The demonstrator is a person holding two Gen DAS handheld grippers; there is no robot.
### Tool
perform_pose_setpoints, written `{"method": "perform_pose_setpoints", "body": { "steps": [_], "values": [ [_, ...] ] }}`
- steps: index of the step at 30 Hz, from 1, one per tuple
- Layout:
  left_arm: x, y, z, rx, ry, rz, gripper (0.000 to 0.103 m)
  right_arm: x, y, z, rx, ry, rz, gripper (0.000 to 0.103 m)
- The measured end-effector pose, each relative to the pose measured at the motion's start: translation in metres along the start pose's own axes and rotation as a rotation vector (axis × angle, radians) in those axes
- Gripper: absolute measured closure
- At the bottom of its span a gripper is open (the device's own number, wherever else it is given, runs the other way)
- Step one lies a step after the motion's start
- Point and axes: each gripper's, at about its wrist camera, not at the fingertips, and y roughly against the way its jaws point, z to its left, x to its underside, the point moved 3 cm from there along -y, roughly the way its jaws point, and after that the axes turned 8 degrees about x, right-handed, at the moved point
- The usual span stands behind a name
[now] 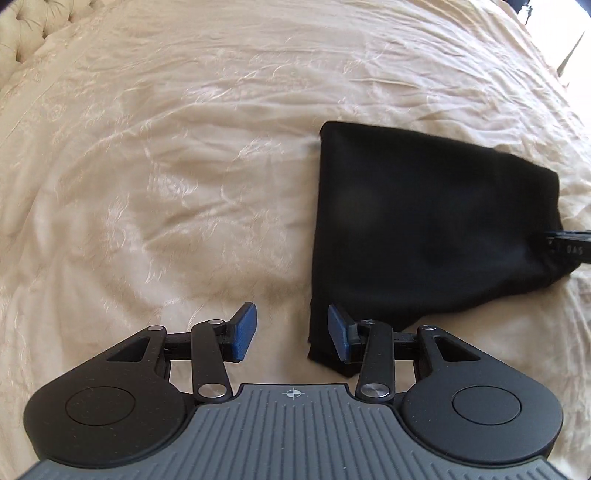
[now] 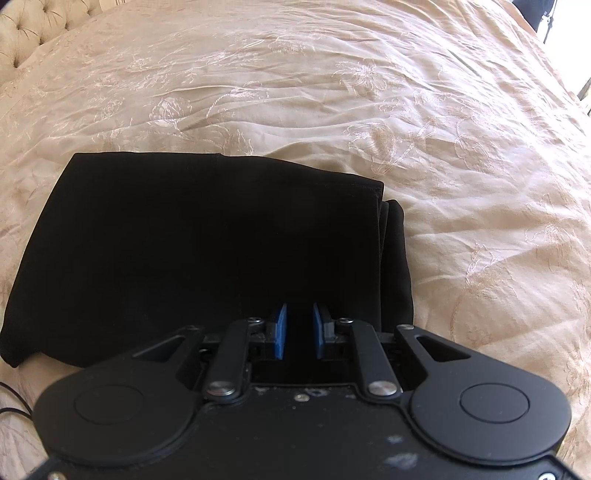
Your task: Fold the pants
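The black pants [image 1: 424, 225] lie folded into a compact stack on the cream bedspread, and they also fill the middle left of the right wrist view [image 2: 192, 251]. My left gripper [image 1: 291, 334] is open and empty, low over the bed at the stack's near left corner. Its right pad [image 1: 338, 334] overlaps the pants' edge. My right gripper [image 2: 299, 330] sits over the stack's near edge with its blue pads a small gap apart and black cloth showing between them. I cannot tell whether it grips the cloth. Its tip shows at the right edge of the left wrist view [image 1: 570, 245].
The embroidered cream bedspread [image 2: 406, 129] covers the whole bed. A tufted cream headboard [image 1: 22, 33] stands at the far left. A thin black cable [image 2: 14, 402] lies at the near left edge. A bright window and dark stand [image 2: 546, 22] are at the far right.
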Motion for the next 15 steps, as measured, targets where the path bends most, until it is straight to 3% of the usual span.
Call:
{"method": "perform_pose_setpoints", "body": {
  "steps": [5,7,8,9,11,15],
  "values": [
    [-0.025,-0.026,-0.019,0.056,-0.016,0.007,0.062,0.01,0.012,0.0,0.022,0.039,-0.083,0.081],
    [-0.033,-0.038,-0.026,0.054,-0.031,0.015,0.062,0.012,0.017,0.001,0.051,0.055,-0.109,0.072],
    [-0.036,-0.044,-0.029,0.055,-0.037,0.018,0.061,0.013,0.019,0.001,0.079,0.065,-0.122,0.057],
    [-0.039,-0.05,-0.031,0.05,-0.041,0.023,0.058,0.013,0.02,-0.001,0.135,0.071,-0.128,0.052],
    [-0.042,-0.061,-0.033,0.053,-0.046,0.024,0.046,0.011,0.02,-0.012,0.181,0.019,-0.129,0.052],
    [-0.046,-0.077,-0.032,0.087,-0.026,0.026,0.03,0.005,0.007,-0.045,0.071,-0.153,-0.046,0.047]
  ]
}}
